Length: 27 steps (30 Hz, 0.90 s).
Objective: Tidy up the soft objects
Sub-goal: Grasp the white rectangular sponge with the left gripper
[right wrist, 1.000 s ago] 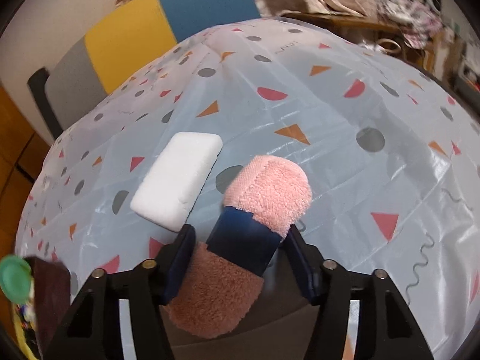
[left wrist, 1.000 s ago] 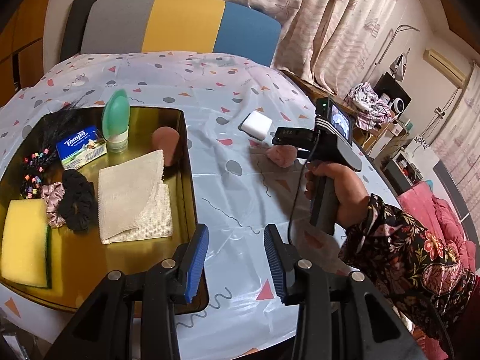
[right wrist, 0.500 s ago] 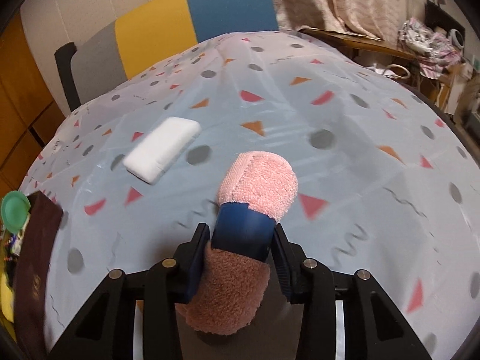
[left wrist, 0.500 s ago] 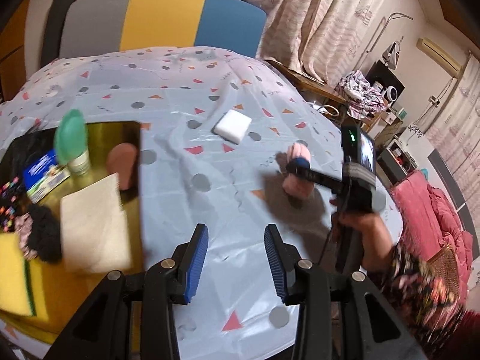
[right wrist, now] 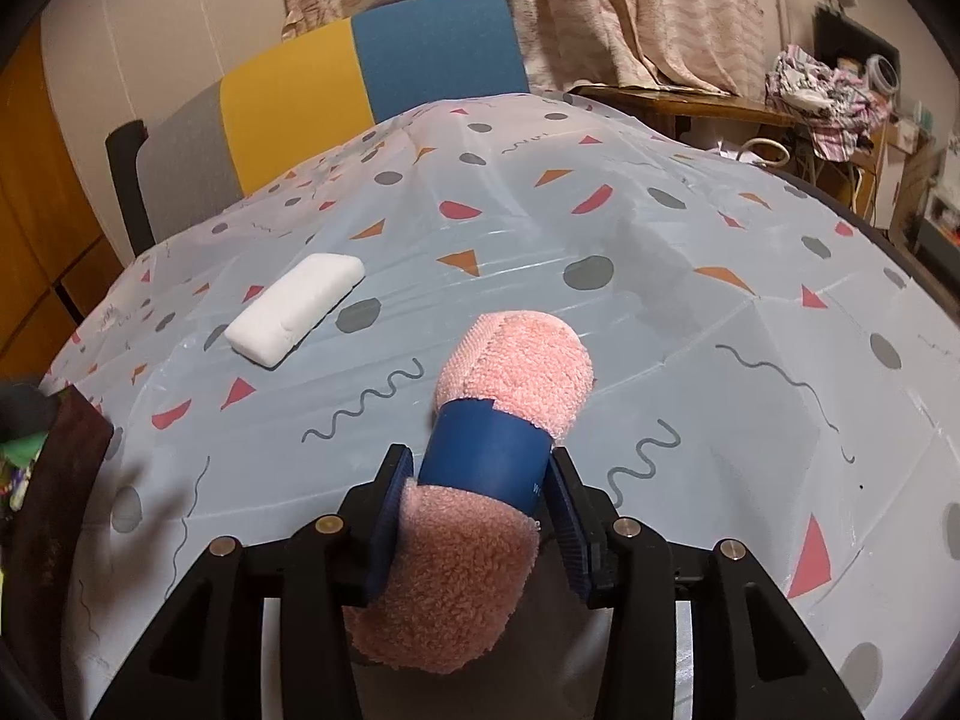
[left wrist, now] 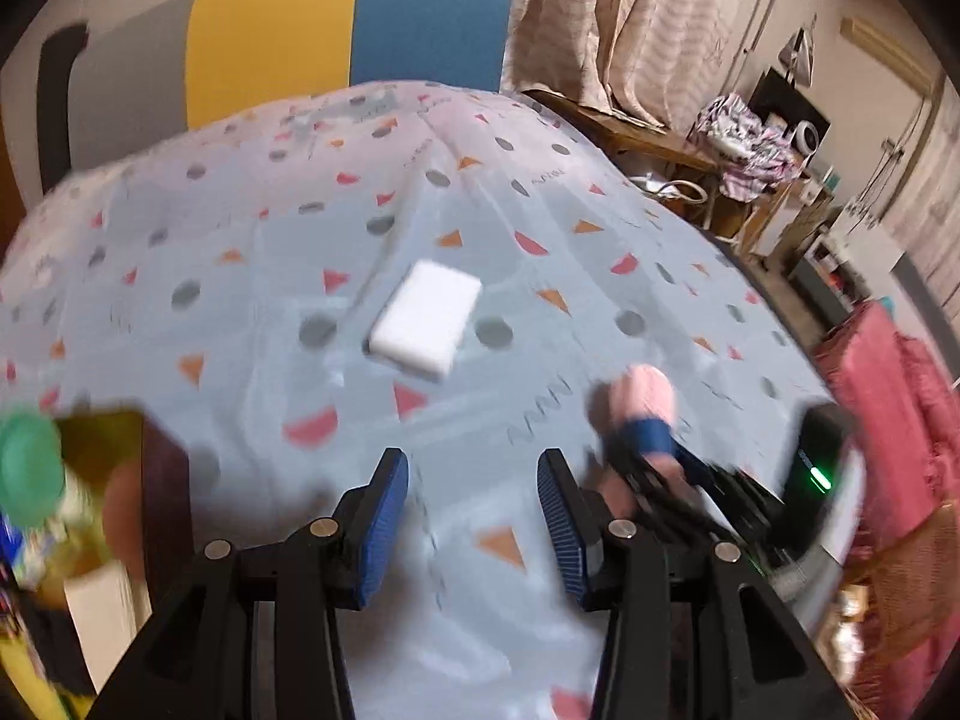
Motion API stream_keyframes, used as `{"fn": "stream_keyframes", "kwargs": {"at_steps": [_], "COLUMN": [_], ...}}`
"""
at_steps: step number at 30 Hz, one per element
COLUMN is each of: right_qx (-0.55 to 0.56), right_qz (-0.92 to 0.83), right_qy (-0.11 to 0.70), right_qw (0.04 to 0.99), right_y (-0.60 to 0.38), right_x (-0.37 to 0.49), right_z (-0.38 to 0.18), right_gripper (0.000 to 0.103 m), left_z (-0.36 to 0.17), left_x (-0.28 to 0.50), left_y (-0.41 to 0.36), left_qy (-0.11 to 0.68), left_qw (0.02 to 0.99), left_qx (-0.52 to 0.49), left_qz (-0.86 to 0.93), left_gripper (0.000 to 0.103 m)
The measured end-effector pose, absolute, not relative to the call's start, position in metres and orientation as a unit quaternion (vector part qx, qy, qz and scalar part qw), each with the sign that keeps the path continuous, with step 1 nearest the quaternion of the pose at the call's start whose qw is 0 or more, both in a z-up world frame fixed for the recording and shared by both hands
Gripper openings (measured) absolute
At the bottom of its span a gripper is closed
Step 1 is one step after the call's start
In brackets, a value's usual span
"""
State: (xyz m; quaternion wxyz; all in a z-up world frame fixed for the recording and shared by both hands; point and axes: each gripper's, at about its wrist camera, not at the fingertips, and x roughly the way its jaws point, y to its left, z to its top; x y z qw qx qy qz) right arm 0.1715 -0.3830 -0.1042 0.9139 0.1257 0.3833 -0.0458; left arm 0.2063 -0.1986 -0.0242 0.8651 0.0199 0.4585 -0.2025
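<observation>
My right gripper [right wrist: 477, 495] is shut on a rolled pink towel [right wrist: 516, 360] with a blue band, held above the patterned tablecloth. The towel also shows in the left wrist view [left wrist: 645, 399], to the right of my left gripper [left wrist: 474, 510], which is open and empty. A white sponge block [left wrist: 427, 317] lies on the cloth ahead of the left gripper; in the right wrist view it [right wrist: 295, 307] lies to the left of the towel. The gold tray [left wrist: 102, 438] with a green-capped bottle [left wrist: 27, 471] is at the left edge, blurred.
A grey, yellow and blue chair back [left wrist: 288, 42] stands behind the table. Curtains, a cluttered wooden side table [right wrist: 798, 90] and pink bedding [left wrist: 900, 420] are on the right. The dark tray wall [right wrist: 54, 480] shows at the left of the right wrist view.
The left gripper has swung right, away from the tray, toward the white sponge. The right gripper has drawn back and lifted with the pink towel in it.
</observation>
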Motion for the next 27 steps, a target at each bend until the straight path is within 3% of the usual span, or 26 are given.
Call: {"fn": "stream_keyframes", "kwargs": {"at_steps": [3,10,17,27], "right_qx": [0.137,0.150,0.159,0.168], "right_qz": [-0.046,-0.042,-0.036,-0.031], "right_qy": [0.379,0.373,0.368,0.364], "right_qw": [0.914,0.915,0.915,0.916], "right_y": [-0.386,-0.389,-0.392,-0.394], "right_x": [0.170,0.169,0.167,0.166], "right_z": [-0.105,-0.107,-0.109,-0.110], "right_gripper": [0.045,0.046,0.046,0.047], "left_z": [-0.035,-0.065,-0.087,-0.113], "left_x": [0.233,0.279,0.319,0.341], "left_y": [-0.217,-0.249,-0.271,-0.275], "left_qy": [0.463,0.461,0.469,0.481], "left_qw": [0.863,0.857,0.844,0.841], "left_qx": [0.055,0.129,0.185,0.179], "left_qz": [-0.195,-0.189,-0.181,-0.174], "left_gripper": [0.047,0.067,0.067,0.068]}}
